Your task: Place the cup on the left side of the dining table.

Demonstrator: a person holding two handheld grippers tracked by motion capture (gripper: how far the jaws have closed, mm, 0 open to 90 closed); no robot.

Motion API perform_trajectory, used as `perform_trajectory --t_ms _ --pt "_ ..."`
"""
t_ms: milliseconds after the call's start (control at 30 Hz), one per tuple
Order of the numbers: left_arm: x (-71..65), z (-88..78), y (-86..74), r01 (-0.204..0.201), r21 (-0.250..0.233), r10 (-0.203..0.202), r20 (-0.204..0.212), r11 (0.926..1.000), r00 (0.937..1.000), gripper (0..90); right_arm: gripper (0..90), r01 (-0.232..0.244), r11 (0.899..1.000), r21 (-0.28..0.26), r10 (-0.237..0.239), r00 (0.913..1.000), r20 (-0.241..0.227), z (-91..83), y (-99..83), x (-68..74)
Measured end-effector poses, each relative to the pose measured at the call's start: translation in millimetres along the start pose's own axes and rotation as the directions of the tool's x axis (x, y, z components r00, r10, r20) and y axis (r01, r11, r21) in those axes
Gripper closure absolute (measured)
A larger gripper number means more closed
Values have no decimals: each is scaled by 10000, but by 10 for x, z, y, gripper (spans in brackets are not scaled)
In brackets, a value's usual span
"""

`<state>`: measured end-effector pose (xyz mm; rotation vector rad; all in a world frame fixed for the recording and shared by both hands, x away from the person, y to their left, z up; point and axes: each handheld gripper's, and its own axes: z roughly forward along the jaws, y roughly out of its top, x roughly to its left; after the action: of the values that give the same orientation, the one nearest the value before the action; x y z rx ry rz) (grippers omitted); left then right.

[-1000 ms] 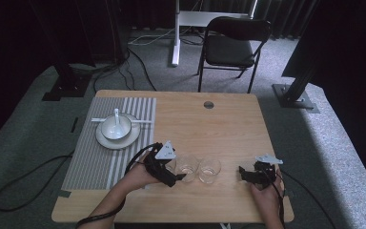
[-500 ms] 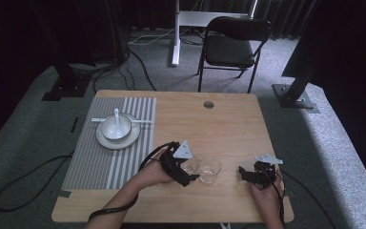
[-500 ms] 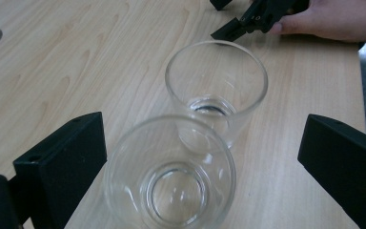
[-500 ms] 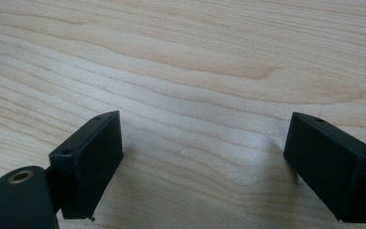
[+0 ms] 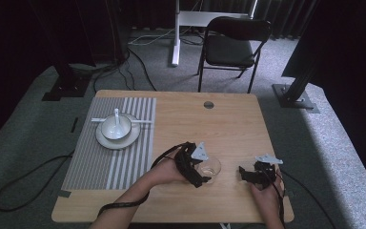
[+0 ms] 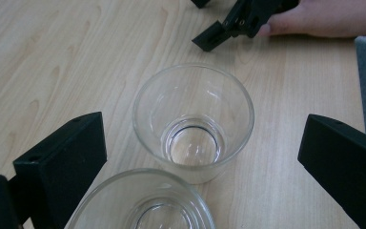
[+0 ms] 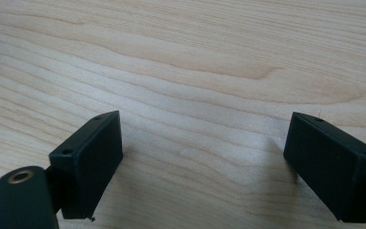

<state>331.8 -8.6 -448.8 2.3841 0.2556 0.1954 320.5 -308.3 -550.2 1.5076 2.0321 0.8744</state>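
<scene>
Leftward tongs have advanced across the bench toward its near-right area since the earlier frame; right tongs unmoved.

Left tongs (image 6: pixel 198 157) stand spread wide, jaws flanking but not touching an upright clear glass (image 6: pixel 193 121), with a second glass (image 6: pixel 140 202) just beside it, nearer the camera. Right tongs (image 7: pixel 205 162) are likewise spread, holding nothing, resting over bare wood near the bench's (image 5: pixel 228 124) near-right corner. Both glasses sit toward the near edge, between the two tongs. Judgement: each glass is light, rigid, smooth and breakable; grip across the outer wall below the rim, moderate pressure. A bowl (image 5: pixel 116 127) on a plate (image 5: pixel 106 140) occupies the striped mat (image 5: pixel 100 162) at the left side.
</scene>
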Motion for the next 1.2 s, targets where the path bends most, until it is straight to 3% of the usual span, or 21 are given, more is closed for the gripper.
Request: perform_trajectory --t_ms 367,733,867,1033,1200 --pt "3 202 75 -36 734 34 30 9973 10000 27 123 -15 10000 7 15 10000 2 0 0 1" --pt "-3 382 142 -62 1623 59 20 9867 10000 28 124 -14 10000 2 14 10000 0 0 0 1" --pt "5 419 152 -68 1712 55 80 9852 10000 28 123 -12 10000 1 12 10000 -1 0 0 1" --pt "26 468 166 213 1954 -169 -240 9805 9996 85 124 -7 10000 -1 7 10000 0 0 0 1" --pt "42 489 193 513 2240 -476 -217 9732 9986 157 124 -18 10000 2 18 10000 -2 0 0 1"
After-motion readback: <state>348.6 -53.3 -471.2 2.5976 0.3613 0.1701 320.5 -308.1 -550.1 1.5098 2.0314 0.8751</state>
